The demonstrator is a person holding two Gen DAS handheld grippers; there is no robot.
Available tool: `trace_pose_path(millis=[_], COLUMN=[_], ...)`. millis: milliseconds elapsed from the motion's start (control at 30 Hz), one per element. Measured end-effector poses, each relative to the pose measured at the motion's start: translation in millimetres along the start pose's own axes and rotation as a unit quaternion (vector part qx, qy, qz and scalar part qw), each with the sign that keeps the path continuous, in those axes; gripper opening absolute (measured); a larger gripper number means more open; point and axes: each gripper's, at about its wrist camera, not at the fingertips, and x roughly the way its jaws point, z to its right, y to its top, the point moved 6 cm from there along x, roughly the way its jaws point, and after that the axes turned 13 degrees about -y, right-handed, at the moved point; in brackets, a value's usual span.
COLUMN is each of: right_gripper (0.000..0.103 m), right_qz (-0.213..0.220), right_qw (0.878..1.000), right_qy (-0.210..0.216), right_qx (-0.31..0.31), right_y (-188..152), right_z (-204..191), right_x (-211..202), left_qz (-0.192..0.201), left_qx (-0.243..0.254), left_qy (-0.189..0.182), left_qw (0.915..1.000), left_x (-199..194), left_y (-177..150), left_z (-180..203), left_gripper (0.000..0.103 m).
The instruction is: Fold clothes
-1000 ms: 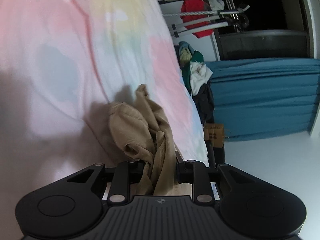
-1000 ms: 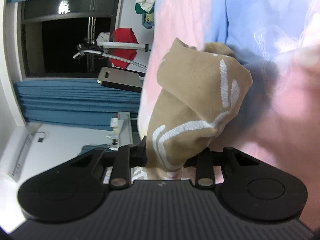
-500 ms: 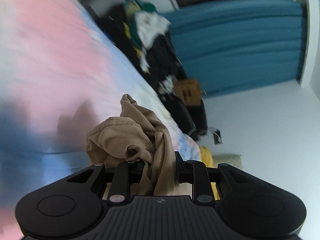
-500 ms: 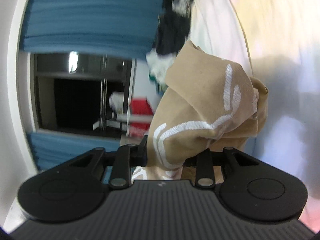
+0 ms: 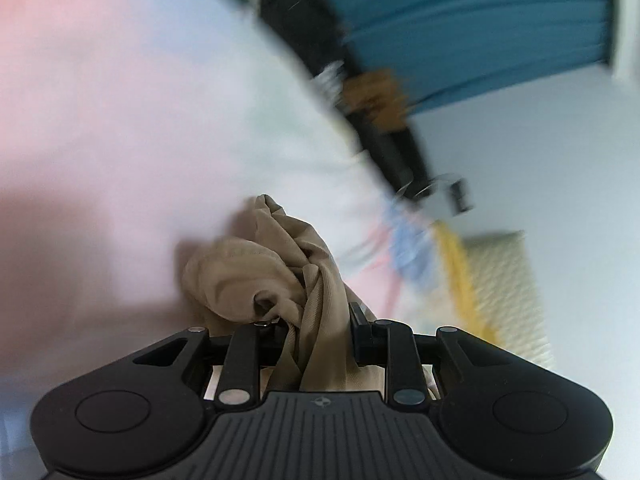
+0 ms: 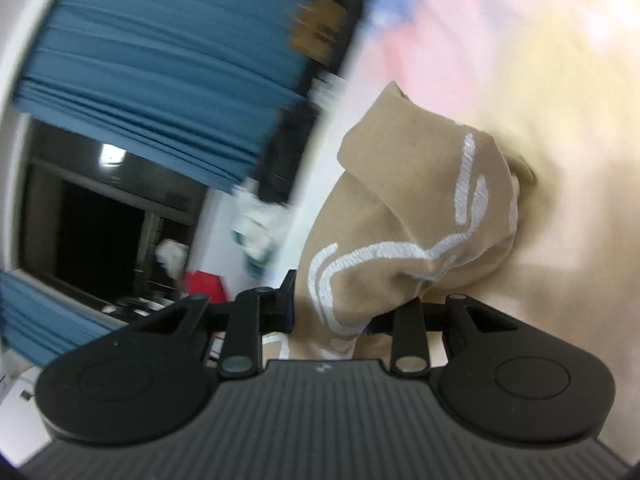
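Observation:
A tan garment is held by both grippers. In the left wrist view my left gripper is shut on a bunched fold of the tan garment, which rises crumpled in front of the jaws. In the right wrist view my right gripper is shut on another part of the tan garment, here printed with white curved stripes. Both views are blurred by motion. The pastel pink, blue and white bedsheet lies behind the cloth, and shows in the right wrist view too.
Blue curtains hang beyond the bed, seen also in the right wrist view. A dark pile of clothes and a brown box stand at the bed's edge. A dark window and a red item lie left.
Both grippers have swung with the tan garment still gripped. The left view has turned from the drying rack towards the curtain and wall. The right view has turned towards the bedsheet.

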Motion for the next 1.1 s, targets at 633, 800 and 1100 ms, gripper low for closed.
trace_pose_path(millis=[633,800,1100], right_gripper=[0.04,0.04,0.042], right_qz=[-0.049,-0.034,-0.018], right_qw=[0.987,0.986,0.967], right_qy=[-0.144,-0.126,-0.082], right_qx=[-0.055,-0.103,-0.239], right_y=[-62,-81,-166], right_z=[9,-26,-103], right_x=[-99,-158,-227], left_qz=[-0.012,-0.001,0.047], left_qx=[0.137,0.193,0.282], left_qy=[0.1,0.119,0.166], left_qw=[0.9854,0.974,0.9438], left_x=[-100,-175,-338], left_y=[-27,-49,-108], left_z=[76,126,170], left_gripper=[0.083,0.085,0.098])
